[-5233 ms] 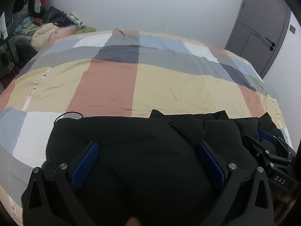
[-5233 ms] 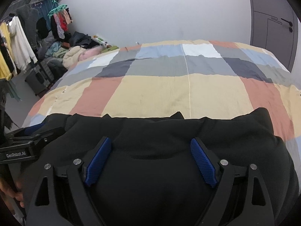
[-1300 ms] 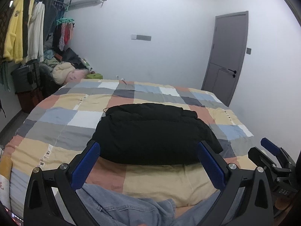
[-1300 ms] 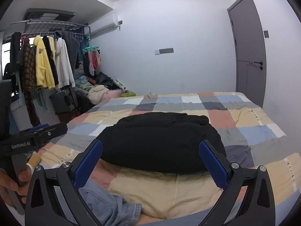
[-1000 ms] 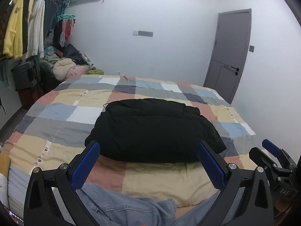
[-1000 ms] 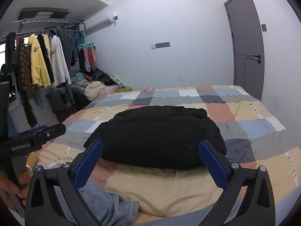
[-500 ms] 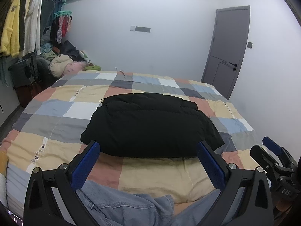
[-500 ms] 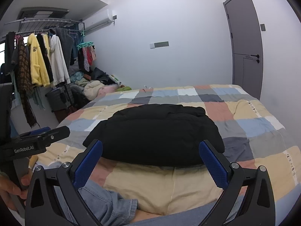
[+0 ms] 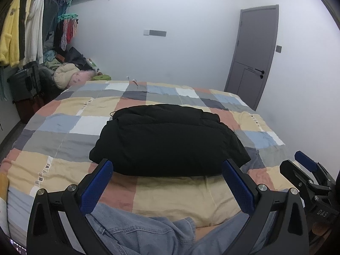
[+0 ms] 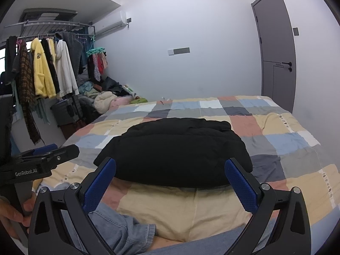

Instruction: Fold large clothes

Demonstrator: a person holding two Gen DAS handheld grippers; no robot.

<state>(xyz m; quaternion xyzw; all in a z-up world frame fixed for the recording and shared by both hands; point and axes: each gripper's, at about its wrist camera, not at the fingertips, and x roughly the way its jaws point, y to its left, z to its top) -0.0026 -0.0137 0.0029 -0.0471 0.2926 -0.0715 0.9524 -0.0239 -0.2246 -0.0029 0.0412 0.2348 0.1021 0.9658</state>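
Note:
A black padded jacket (image 9: 167, 142) lies folded into a thick bundle on the checked bedspread (image 9: 63, 125), a thin cord loop at its far left corner. It also shows in the right wrist view (image 10: 176, 150). My left gripper (image 9: 167, 182) is open and empty, held back from the jacket's near edge. My right gripper (image 10: 170, 180) is open and empty too, also back from the jacket. Each gripper shows in the other's view, the right one (image 9: 306, 174) at the far right, the left one (image 10: 42, 159) at the far left.
Blue denim cloth (image 9: 144, 231) lies at the bed's near edge under both grippers. A clothes rail with hanging garments (image 10: 42, 74) and a heap of clothes (image 10: 104, 99) stand left of the bed. A grey door (image 9: 252, 57) is at the back right.
Both grippers pulled back from the jacket, which was right under them five seconds ago. Over the last second the views shift only slightly; the jacket stays put.

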